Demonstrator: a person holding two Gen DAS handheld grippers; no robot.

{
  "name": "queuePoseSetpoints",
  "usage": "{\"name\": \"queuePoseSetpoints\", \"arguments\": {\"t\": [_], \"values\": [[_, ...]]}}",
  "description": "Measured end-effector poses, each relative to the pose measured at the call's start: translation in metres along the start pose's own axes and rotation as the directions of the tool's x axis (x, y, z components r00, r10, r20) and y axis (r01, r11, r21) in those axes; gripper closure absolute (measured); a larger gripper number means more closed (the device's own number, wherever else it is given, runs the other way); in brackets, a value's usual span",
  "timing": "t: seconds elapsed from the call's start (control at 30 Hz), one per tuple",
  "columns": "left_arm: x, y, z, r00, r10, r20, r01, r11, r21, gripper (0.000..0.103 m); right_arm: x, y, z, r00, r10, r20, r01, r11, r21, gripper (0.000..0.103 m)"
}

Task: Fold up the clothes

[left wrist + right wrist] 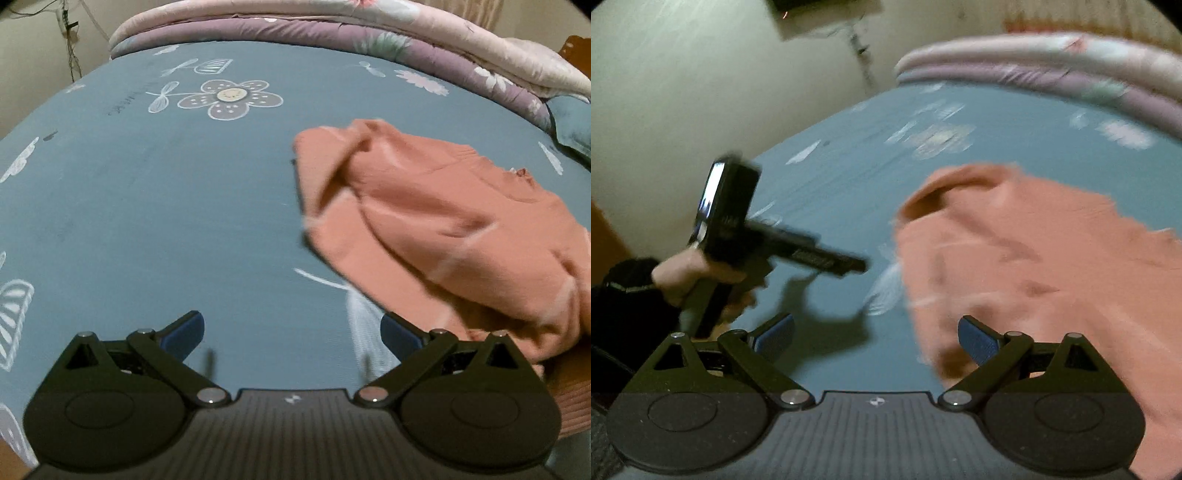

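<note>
Progress: folding barely begun, seemingly | orange garment (436, 221) rumpled on blue bedsheet (166, 192) at three o'clock | left gripper (291, 334), right gripper (875, 334) both spread, empty

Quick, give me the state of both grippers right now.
Left gripper: open, holding nothing, above the blue floral bedsheet.
Right gripper: open, holding nothing, its right jaw at the edge of the salmon-pink garment.

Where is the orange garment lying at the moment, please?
The orange garment lies crumpled on the blue bedsheet, right of centre in both wrist views, in front of the folded quilts, held by neither gripper.
</note>
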State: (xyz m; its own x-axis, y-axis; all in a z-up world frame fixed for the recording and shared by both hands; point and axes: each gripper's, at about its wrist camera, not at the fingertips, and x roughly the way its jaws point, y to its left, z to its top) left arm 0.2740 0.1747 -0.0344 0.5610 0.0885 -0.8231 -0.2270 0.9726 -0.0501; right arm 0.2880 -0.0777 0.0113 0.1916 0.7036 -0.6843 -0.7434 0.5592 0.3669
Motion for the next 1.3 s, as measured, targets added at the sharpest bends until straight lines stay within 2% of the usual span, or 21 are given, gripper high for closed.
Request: {"name": "queuePoseSetpoints", "arguments": {"t": [0.07, 0.13, 0.2, 0.33, 0.43, 0.5, 0.6, 0.7, 0.73, 0.87, 0.93, 1.03, 1.07, 1.17, 1.23, 1.3], "values": [[0.003, 0.011, 0.002, 1.0, -0.023, 0.0, 0.023, 1.0, 0.012, 0.001, 0.038, 0.005, 0.0, 0.997, 0.021, -0.071, -0.018, 0.999, 0.044, 0.005], [0.005, 0.017, 0.004, 0.998, -0.055, -0.003, 0.055, 0.998, 0.027, 0.001, 0.068, 0.006, -0.005, 0.992, -0.017, -0.127, 0.025, 0.998, 0.065, 0.005], [0.007, 0.02, 0.005, 0.996, -0.085, -0.005, 0.085, 0.996, 0.041, 0.001, 0.083, 0.003, -0.008, 0.983, -0.088, -0.16, 0.1, 0.993, 0.07, 0.006], [0.011, 0.023, 0.007, 0.989, -0.145, -0.01, 0.146, 0.988, 0.058, 0.001, 0.075, -0.009, 0.003, 0.969, -0.208, -0.13, 0.214, 0.976, 0.033, 0.008], [0.017, 0.024, 0.009, 0.984, -0.179, -0.019, 0.18, 0.982, 0.055, 0.001, 0.072, -0.016, 0.013, 0.933, -0.341, -0.113, 0.338, 0.94, -0.05, 0.009], [0.022, 0.025, 0.01, 0.981, -0.193, -0.029, 0.195, 0.979, 0.061, 0.002, 0.074, -0.024, 0.017, 0.917, -0.384, -0.113, 0.381, 0.923, -0.049, 0.009], [0.028, 0.024, 0.012, 0.979, -0.201, -0.04, 0.203, 0.977, 0.066, 0.001, 0.081, -0.028, 0.021, 0.917, -0.358, -0.177, 0.364, 0.931, 0.003, 0.008], [0.033, 0.023, 0.013, 0.979, -0.201, -0.046, 0.204, 0.977, 0.065, 0.001, 0.084, -0.019, 0.018, 0.939, -0.263, -0.221, 0.273, 0.962, 0.017, 0.007], [0.035, 0.023, 0.013, 0.978, -0.201, -0.048, 0.204, 0.977, 0.065, 0.002, 0.085, -0.019, 0.015, 0.94, -0.251, -0.233, 0.261, 0.965, 0.013, 0.007], [0.042, 0.022, 0.015, 0.978, -0.201, -0.055, 0.204, 0.977, 0.065, 0.002, 0.09, -0.033, 0.011, 0.921, -0.298, -0.25, 0.304, 0.953, -0.015, 0.008], [0.045, 0.022, 0.015, 0.978, -0.201, -0.059, 0.205, 0.977, 0.064, 0.002, 0.088, -0.043, 0.017, 0.893, -0.394, -0.219, 0.388, 0.919, -0.069, 0.013], [0.048, 0.017, 0.018, 0.977, -0.204, -0.058, 0.208, 0.975, 0.073, 0.002, 0.088, -0.072, 0.021, 0.847, -0.491, -0.204, 0.491, 0.87, -0.054, 0.014], [0.048, 0.015, 0.018, 0.977, -0.203, -0.058, 0.207, 0.975, 0.075, 0.002, 0.085, -0.078, 0.021, 0.851, -0.485, -0.198, 0.49, 0.871, -0.028, 0.014], [0.045, 0.011, 0.015, 0.98, -0.19, -0.057, 0.194, 0.977, 0.084, 0.001, 0.073, -0.075, 0.022, 0.889, -0.419, -0.185, 0.431, 0.902, 0.028, 0.013], [0.043, 0.008, 0.012, 0.981, -0.182, -0.063, 0.187, 0.978, 0.086, 0.001, 0.067, -0.064, 0.018, 0.919, -0.355, -0.171, 0.366, 0.93, 0.039, 0.009], [0.042, 0.004, 0.009, 0.983, -0.172, -0.072, 0.178, 0.98, 0.088, 0.001, 0.067, -0.057, 0.012, 0.939, -0.3, -0.169, 0.312, 0.949, 0.045, 0.008]]}}
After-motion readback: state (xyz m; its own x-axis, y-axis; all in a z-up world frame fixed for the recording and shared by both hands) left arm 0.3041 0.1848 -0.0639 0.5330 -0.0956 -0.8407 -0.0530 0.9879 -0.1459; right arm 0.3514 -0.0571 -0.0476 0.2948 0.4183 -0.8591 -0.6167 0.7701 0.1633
